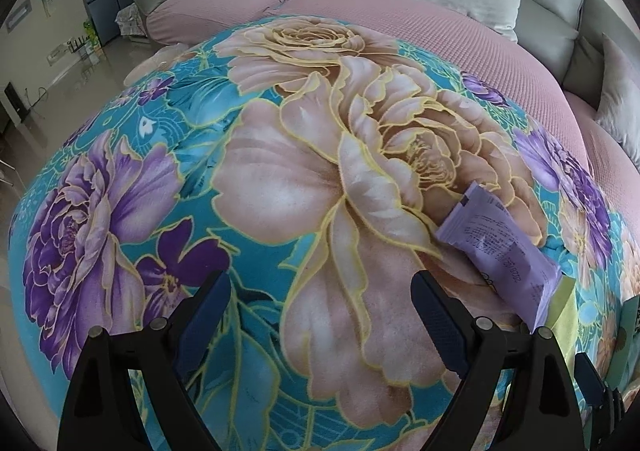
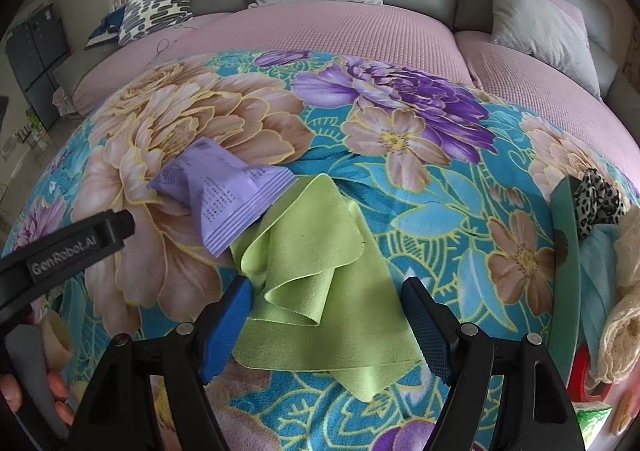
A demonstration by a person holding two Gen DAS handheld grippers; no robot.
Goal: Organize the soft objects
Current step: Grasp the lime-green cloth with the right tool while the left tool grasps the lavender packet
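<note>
I see both jaws spread, nothing gripped. Right gripper [image 2: 326,305] straddles green cloth [image 2: 316,271]; closing could snag the blanket [image 2: 420,187]. Left gripper [image 1: 320,303] over bare blanket.

soft daylight, sharp, fisheye-warped edges

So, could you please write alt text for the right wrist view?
The open right gripper hovers over a crumpled green cloth on a floral blanket, its blue fingers either side of it. A purple packet lies just beyond.
</note>
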